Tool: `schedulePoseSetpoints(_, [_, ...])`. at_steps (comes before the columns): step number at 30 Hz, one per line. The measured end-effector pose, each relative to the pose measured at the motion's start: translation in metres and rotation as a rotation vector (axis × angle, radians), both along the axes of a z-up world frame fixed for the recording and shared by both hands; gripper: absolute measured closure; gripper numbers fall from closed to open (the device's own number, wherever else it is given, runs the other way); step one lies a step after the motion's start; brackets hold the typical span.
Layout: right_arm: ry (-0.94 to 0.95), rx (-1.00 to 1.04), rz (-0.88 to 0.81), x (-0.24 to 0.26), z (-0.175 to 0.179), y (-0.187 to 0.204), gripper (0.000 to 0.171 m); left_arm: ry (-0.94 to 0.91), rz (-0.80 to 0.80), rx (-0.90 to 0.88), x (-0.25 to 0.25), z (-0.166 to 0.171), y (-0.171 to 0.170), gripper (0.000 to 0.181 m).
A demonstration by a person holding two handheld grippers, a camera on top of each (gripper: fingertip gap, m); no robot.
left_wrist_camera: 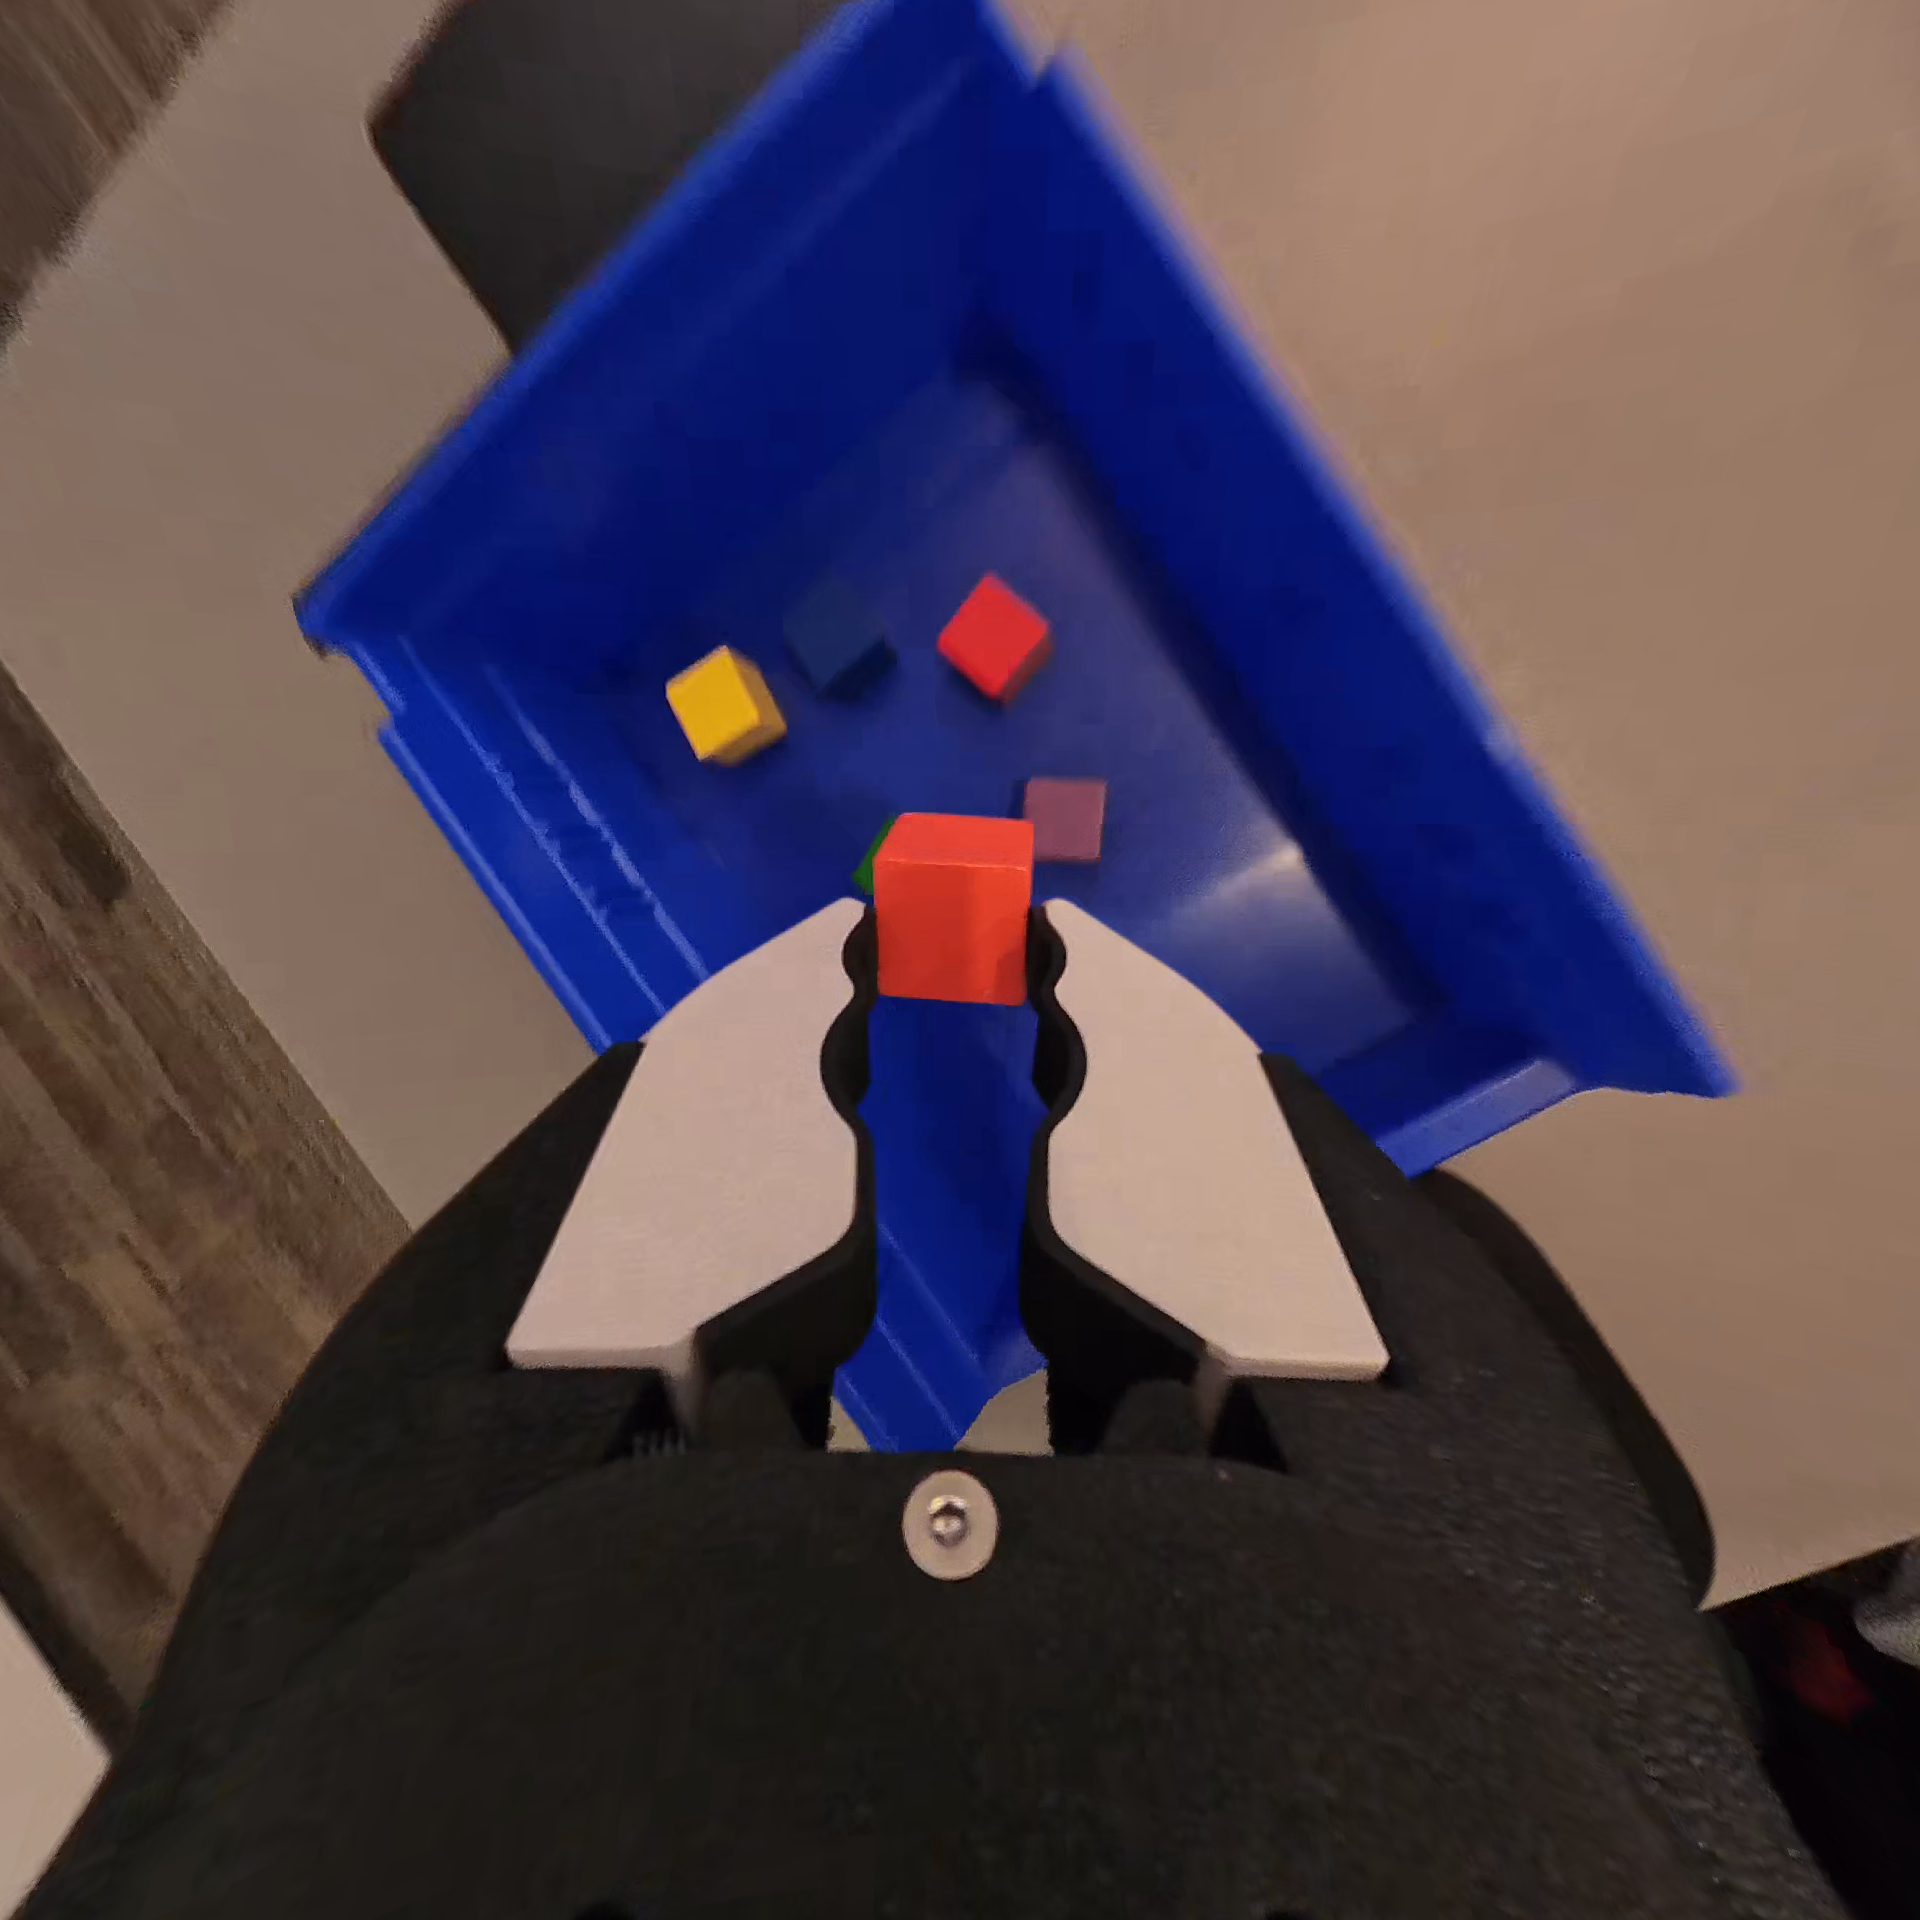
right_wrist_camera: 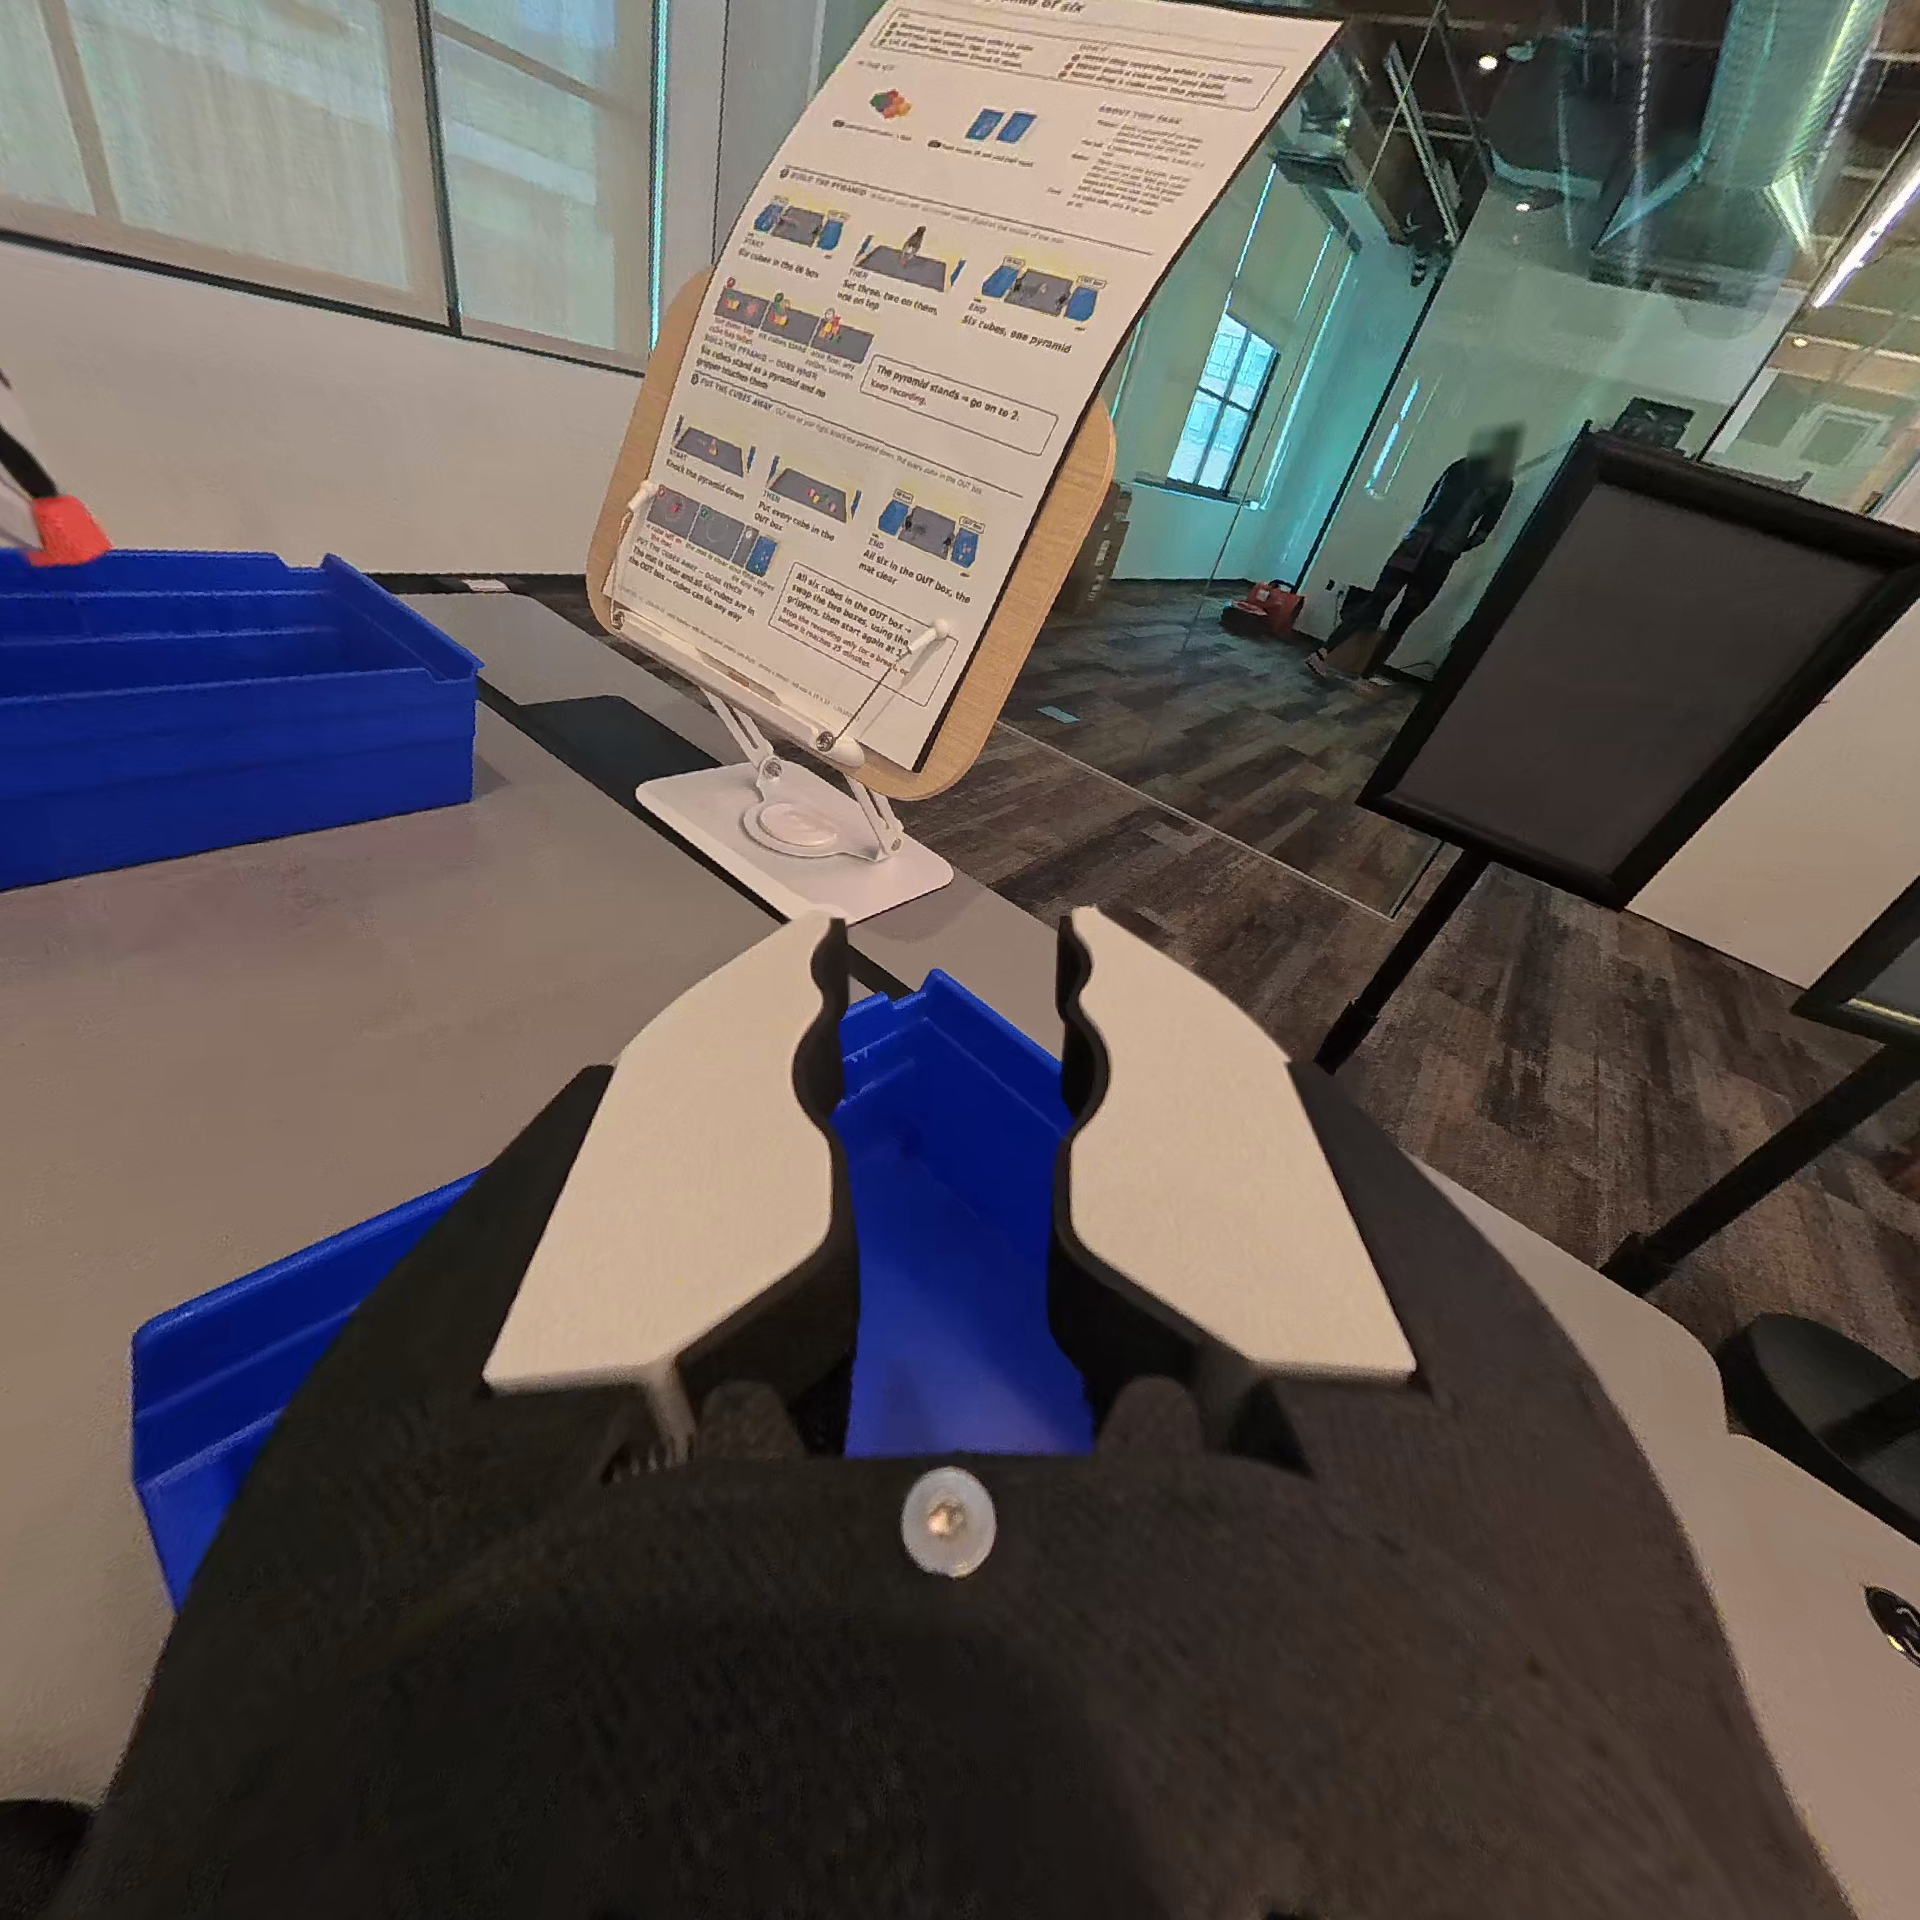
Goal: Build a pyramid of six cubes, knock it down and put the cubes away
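In the left wrist view my left gripper (left_wrist_camera: 951, 920) is shut on an orange cube (left_wrist_camera: 954, 909) and holds it above a blue bin (left_wrist_camera: 727, 416). On the bin floor lie a yellow cube (left_wrist_camera: 724, 704), a dark blue cube (left_wrist_camera: 837, 636), a red cube (left_wrist_camera: 993, 636) and a purple cube (left_wrist_camera: 1064, 821). A green cube (left_wrist_camera: 871, 868) is mostly hidden behind the orange one. The orange cube also shows in the right wrist view (right_wrist_camera: 64, 530), above that bin (right_wrist_camera: 208, 727) at far left. My right gripper (right_wrist_camera: 951, 925) is open and empty over a second blue bin (right_wrist_camera: 260, 1382).
The bins sit on a grey table (right_wrist_camera: 364, 987). A stand with an instruction sheet (right_wrist_camera: 883, 416) is at the table's far edge. A black framed sign on a post (right_wrist_camera: 1662, 675) stands on the floor to the right. A person (right_wrist_camera: 1444, 540) is far off. About 60 cm separates my left fingertips from my right.
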State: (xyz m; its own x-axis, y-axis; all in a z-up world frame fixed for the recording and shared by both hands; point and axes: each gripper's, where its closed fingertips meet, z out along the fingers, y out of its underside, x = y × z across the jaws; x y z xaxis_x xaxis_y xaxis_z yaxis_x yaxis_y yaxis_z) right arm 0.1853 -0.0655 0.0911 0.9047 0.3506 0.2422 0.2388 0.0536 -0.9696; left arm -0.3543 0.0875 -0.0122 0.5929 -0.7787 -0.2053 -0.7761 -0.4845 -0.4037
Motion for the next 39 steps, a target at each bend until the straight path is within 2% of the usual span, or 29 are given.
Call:
schedulePoseSetpoints(4, [0.036,-0.013,-0.001,0.0,0.002,0.001,0.132,-0.106,-0.128,0.071,0.06,0.04,-0.014,0.154])
schedulePoseSetpoints(8, [0.034,0.011,-0.031,0.002,0.006,0.003,0.13,-0.155,-0.309,0.089,0.136,0.05,-0.044,0.154])
schedulePoseSetpoints(11, [0.027,0.028,-0.029,0.0,0.009,0.002,0.13,-0.11,-0.465,0.083,0.189,0.029,-0.068,0.154])
schedulePoseSetpoints(17, [0.037,0.042,-0.006,-0.003,0.015,-0.004,0.137,0.005,-0.716,-0.037,0.264,-0.043,-0.106,0.154])
schedulePoseSetpoints(21, [-0.017,0.017,-0.021,-0.002,0.007,-0.002,0.137,0.11,-0.826,-0.097,0.283,-0.084,-0.118,0.154])
schedulePoseSetpoints(24, [-0.044,0.003,-0.027,-0.004,0.003,0.002,0.137,0.151,-0.858,-0.127,0.291,-0.102,-0.121,0.154])
schedulePoseSetpoints(39, [-0.03,-0.023,-0.019,-0.001,-0.003,0.004,0.136,0.229,-0.9,-0.118,0.3,-0.125,-0.119,0.154])
